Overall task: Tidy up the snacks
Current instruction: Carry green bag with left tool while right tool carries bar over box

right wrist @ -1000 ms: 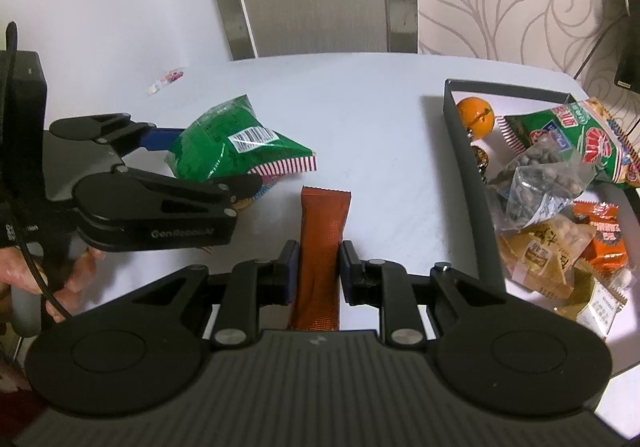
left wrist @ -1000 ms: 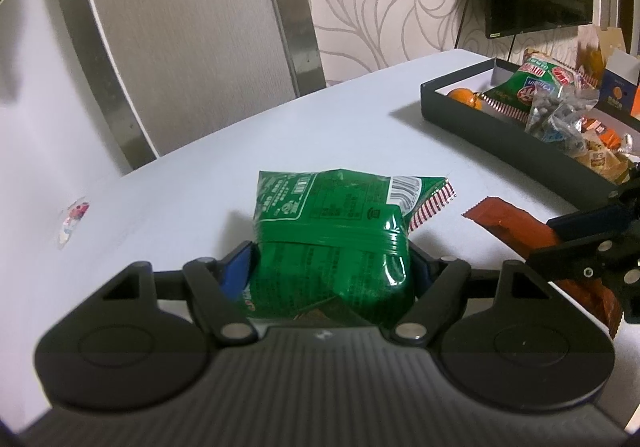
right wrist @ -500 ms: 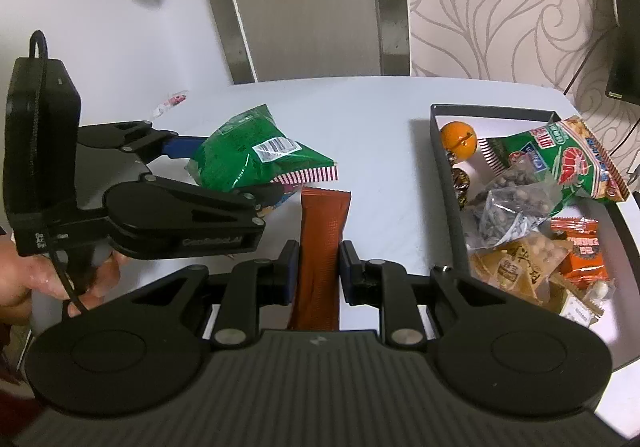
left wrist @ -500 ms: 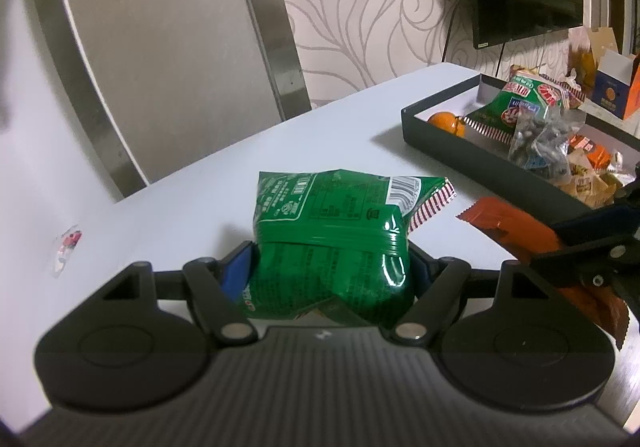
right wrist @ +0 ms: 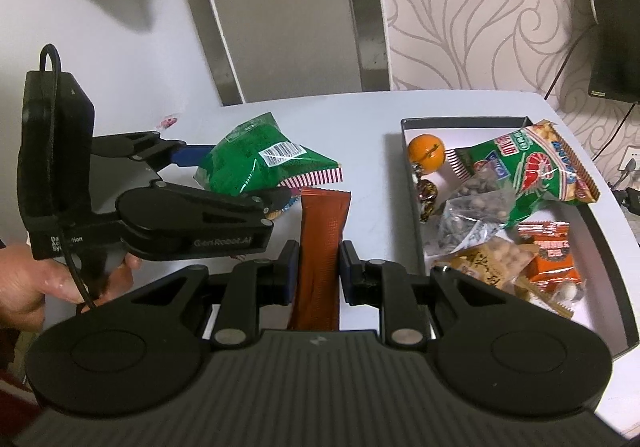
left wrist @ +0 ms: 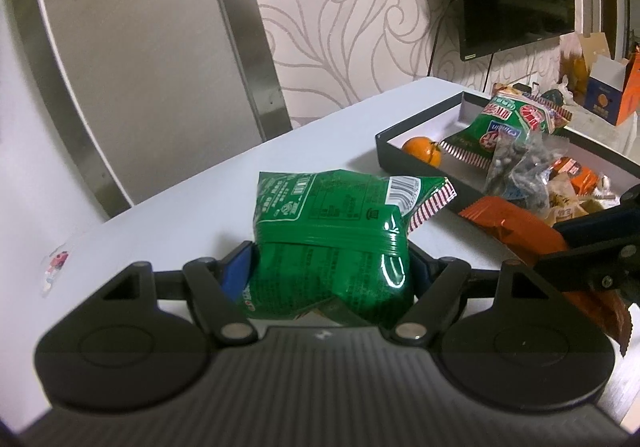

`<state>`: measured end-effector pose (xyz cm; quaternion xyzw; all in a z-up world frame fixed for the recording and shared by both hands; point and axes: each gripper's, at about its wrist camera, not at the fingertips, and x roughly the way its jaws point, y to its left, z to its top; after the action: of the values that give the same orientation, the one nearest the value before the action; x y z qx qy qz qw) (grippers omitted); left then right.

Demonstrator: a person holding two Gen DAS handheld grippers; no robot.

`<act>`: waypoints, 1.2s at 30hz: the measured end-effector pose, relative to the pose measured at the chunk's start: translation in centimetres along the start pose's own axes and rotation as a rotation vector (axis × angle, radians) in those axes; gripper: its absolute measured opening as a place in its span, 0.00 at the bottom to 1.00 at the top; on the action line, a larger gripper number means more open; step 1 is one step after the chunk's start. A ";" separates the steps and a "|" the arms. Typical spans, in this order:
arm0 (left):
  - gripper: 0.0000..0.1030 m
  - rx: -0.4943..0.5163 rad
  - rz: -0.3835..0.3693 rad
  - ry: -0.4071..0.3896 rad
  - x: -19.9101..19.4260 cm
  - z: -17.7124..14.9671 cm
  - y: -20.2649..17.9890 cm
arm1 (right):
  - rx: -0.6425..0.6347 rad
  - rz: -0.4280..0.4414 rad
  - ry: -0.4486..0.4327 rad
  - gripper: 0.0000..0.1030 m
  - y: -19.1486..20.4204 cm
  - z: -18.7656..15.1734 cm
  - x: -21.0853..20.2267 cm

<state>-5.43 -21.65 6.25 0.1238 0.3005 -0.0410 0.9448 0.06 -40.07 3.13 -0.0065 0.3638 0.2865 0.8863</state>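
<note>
1. Left gripper (left wrist: pixel 332 271) clamped on the green snack bag (left wrist: pixel 332 239); the bag bulges between the pads, clear of the table (left wrist: pixel 200 187). Grip unchanged from a second ago.
2. Right gripper (right wrist: pixel 319 267) pinched tight on the orange-brown sachet (right wrist: pixel 322 231), also off the table, grip likewise unchanged.
3. Change: both hands have risen and drifted toward the black tray (right wrist: pixel 412 215) at the table's right edge; the tray looks nearer in the left view than a second ago.
4. Tray already holds an orange (right wrist: pixel 426 153), a shrimp-cracker bag (right wrist: pixel 536 171) and other packets.
5. Meaning: pick-up looks done, carry underway; release over the tray likely comes next.
</note>
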 end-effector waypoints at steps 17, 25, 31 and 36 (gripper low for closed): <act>0.76 0.007 -0.043 -0.028 1.2 2.1 -2.8 | 0.034 -0.040 -0.033 0.25 -2.4 0.4 -1.8; 0.76 0.012 -0.066 -0.042 1.9 3.1 -4.3 | 0.052 -0.074 -0.040 0.25 -4.2 0.3 -2.8; 0.76 0.012 -0.086 -0.054 2.6 4.1 -5.7 | 0.072 -0.111 -0.046 0.25 -6.2 0.2 -3.3; 0.76 0.005 -0.112 -0.059 3.6 4.9 -6.9 | 0.083 -0.140 -0.041 0.25 -8.2 0.2 -3.3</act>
<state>-0.79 -29.62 6.60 0.1081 0.2790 -0.0983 0.9491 2.52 -48.54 3.80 0.0106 0.3556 0.2086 0.9110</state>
